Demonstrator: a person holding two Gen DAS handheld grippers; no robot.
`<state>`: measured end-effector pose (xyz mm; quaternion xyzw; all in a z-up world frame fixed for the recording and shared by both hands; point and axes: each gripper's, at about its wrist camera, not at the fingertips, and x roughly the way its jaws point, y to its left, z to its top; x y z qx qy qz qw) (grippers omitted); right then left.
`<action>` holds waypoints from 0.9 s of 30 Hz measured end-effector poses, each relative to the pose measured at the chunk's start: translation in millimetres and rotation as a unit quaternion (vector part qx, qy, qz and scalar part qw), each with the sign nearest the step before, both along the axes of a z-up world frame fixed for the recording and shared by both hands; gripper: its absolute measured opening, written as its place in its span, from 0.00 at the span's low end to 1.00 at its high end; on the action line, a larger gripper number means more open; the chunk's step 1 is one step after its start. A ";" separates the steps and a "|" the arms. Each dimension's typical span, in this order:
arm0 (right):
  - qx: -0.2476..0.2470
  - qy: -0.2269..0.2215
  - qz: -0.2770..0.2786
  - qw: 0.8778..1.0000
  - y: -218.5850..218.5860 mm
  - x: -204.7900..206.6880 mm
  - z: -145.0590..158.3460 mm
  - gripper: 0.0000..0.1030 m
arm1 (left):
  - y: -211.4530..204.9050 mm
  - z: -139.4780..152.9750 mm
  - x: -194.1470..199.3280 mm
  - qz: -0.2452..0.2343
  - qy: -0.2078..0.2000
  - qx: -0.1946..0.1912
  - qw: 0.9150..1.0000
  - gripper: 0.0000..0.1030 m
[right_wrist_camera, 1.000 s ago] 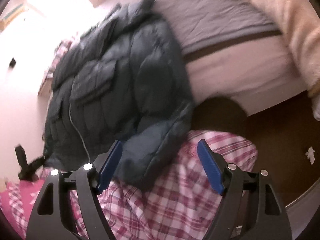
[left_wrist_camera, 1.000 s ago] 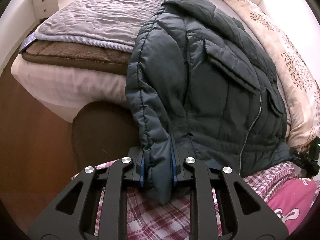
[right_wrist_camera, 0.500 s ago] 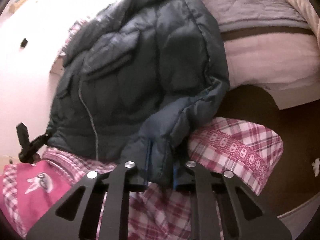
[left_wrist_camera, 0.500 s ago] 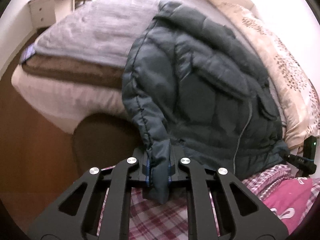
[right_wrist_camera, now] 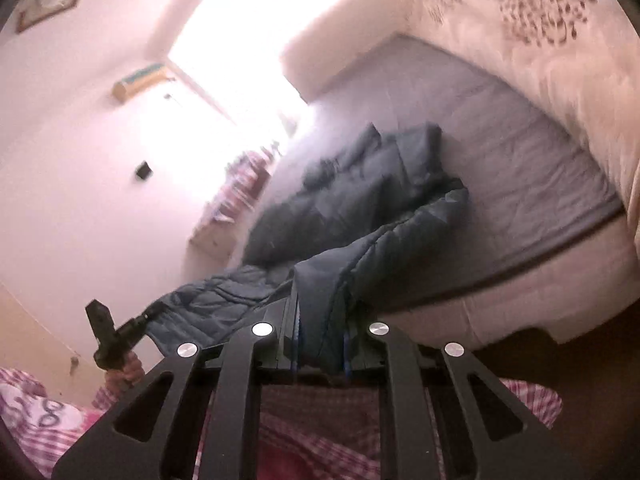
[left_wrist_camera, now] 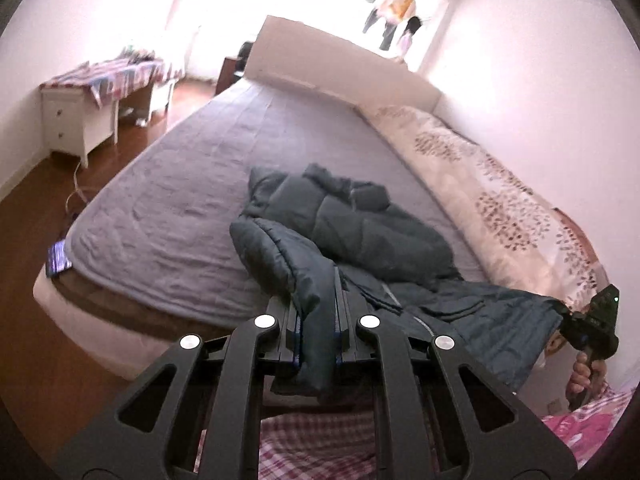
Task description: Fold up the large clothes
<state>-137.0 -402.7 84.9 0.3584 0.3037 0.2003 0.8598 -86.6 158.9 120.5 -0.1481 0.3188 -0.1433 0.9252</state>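
The left tongs (left_wrist_camera: 316, 320) were clamped on a fold of the dark quilted jacket (left_wrist_camera: 360, 232), the padded cloth pinched between the blue pads and bulging out below them. The right tongs (right_wrist_camera: 320, 336) were clamped on another part of the same jacket's near edge. Between the two grips the hem hung taut above the foot of the bed (left_wrist_camera: 180, 200), while the upper part of the jacket lay crumpled on the grey bedspread, roughly in the middle. In the left wrist view the right tongs showed at the far right, with a hand (left_wrist_camera: 586, 376) on the handle. A cream flowered duvet (left_wrist_camera: 500, 184) was bunched along the bed's far side, beside the jacket. A white drawer cabinet (left_wrist_camera: 72, 120) stood on the wooden floor, well apart from the bed. Plaid cloth (left_wrist_camera: 312, 444) lay below the tongs.
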 end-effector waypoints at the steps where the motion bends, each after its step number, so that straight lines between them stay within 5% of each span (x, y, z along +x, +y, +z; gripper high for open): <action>1: 0.006 -0.005 -0.004 1.000 -1.8 -3.9 2.4 0.15 | -0.3 5.1 -4.6 -0.005 -0.007 -0.003 1.000 0.11; 14: 0.044 -0.028 -0.024 0.998 -21.0 -60.7 19.0 0.15 | 22.3 31.2 -54.2 -0.050 -0.030 -0.013 0.998 0.11; 20: 0.054 -0.017 -0.030 0.998 -22.1 -35.8 15.2 0.15 | 22.7 28.4 -32.5 -0.038 -0.031 -0.050 0.998 0.11; 27: 0.002 -0.021 -0.023 1.000 -21.2 19.0 43.6 0.15 | 17.6 41.7 6.9 -0.030 -0.030 -0.048 0.998 0.11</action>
